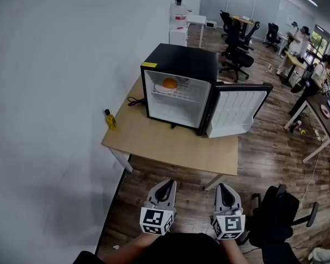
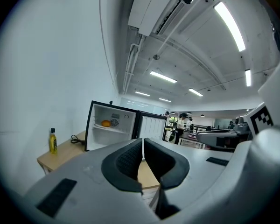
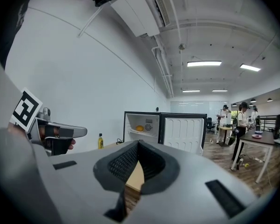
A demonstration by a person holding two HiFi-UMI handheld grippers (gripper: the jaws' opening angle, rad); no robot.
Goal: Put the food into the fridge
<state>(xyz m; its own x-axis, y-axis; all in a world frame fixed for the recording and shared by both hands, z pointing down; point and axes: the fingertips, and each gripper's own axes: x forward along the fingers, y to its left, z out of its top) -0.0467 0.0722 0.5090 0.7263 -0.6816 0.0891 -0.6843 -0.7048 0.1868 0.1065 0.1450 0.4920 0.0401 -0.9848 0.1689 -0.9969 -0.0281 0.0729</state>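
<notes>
Nearest, left gripper (image 1: 166, 185) and right gripper (image 1: 224, 187) are shut, empty; with orange (image 1: 170, 83) inside the fridge (image 1: 179, 65), probably push the door (image 1: 239, 111) closed gently.

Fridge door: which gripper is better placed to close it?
Right, probably. The open door stands out nearer the right gripper; the left gripper lines up with the fridge opening. Both shut, empty.

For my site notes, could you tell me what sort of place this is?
Probably an open-plan office: desks, black swivel chairs, ceiling strip lights, and a mini fridge standing open on a wooden table.
</notes>
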